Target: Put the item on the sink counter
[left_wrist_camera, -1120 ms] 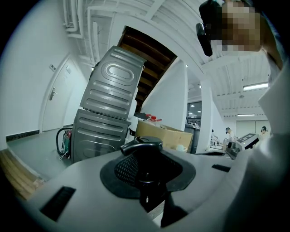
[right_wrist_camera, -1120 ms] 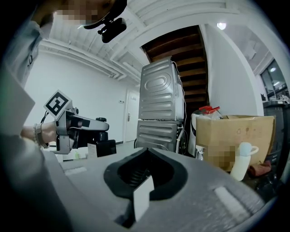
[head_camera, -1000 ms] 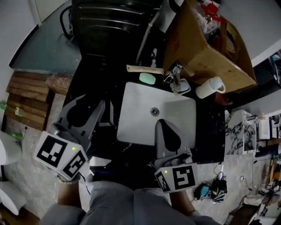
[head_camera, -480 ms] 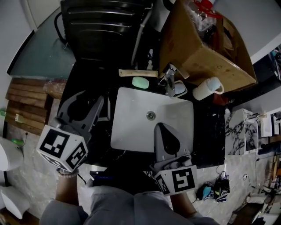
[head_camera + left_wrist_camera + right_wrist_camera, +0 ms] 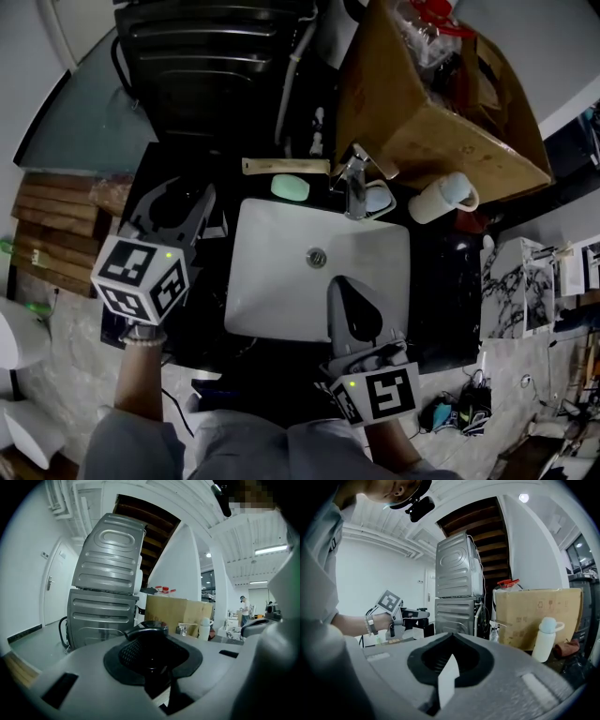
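Observation:
My left gripper (image 5: 178,194) is over the black sink counter (image 5: 208,309), left of the white basin (image 5: 272,281). It is shut on a dark round item (image 5: 145,631), whose rim pokes up between the jaws. From the right gripper view, the left gripper (image 5: 415,613) hangs level with that dark item at its tip. Held out over the basin's near edge, my right gripper (image 5: 349,286) has its jaws together with nothing in them. In its own view the right gripper (image 5: 450,641) shows only a thin white slit between the pads.
A faucet (image 5: 354,187), a green soap (image 5: 291,187) and a wooden stick (image 5: 281,166) sit behind the basin. A white bottle (image 5: 441,199) lies by a cardboard box (image 5: 422,103). Stacked grey machines (image 5: 216,66) stand at the back left.
My left gripper has moved forward along the counter beside the basin, still holding the dark item. The right gripper has edged forward slightly over the basin.

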### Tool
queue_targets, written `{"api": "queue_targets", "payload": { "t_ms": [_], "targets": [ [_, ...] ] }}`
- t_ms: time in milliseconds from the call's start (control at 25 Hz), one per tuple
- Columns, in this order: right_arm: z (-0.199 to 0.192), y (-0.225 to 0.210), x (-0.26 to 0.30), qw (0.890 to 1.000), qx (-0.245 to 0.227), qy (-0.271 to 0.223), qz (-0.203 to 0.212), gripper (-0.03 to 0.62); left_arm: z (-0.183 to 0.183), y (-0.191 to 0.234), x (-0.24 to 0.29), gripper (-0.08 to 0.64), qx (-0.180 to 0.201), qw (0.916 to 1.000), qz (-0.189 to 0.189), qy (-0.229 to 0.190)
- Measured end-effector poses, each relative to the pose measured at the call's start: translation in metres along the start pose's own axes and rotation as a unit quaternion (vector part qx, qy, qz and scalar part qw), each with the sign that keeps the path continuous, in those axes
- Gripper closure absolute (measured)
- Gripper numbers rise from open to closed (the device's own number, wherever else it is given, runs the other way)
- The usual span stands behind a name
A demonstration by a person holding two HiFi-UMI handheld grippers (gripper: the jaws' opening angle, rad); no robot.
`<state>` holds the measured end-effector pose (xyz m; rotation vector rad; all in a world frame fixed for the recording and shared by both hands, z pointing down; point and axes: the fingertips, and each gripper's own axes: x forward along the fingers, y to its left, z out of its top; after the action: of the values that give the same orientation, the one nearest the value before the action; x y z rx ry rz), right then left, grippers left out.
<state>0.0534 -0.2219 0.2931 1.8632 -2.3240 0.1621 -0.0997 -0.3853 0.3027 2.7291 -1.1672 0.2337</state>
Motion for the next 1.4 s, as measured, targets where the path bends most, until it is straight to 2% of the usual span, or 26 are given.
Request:
{"api": "queue_targets", "payload": {
  "t_ms": [400,680,920,1400],
  "targets": [
    [-0.007,-0.015,0.015,1.0,-0.001,0.009,0.009,0.595,-0.024,0.031,0.06,0.462,-0.012,0.9997,0.013,0.017],
    [-0.012,-0.022,0.023,1.0,0.002,0.02,0.002,0.595,-0.046,0.05,0.095,0.462,-0.002,0.999,0.02,0.04],
    [-0.017,-0.029,0.028,1.0,0.005,0.026,-0.008,0.595,-0.068,0.065,0.118,0.462,-0.03,0.9977,0.031,0.052],
    [-0.021,-0.034,0.029,0.999,0.011,0.035,-0.023,0.595,-0.069,0.074,0.14,0.461,0.011,0.9994,0.016,0.027]
  ]
}}
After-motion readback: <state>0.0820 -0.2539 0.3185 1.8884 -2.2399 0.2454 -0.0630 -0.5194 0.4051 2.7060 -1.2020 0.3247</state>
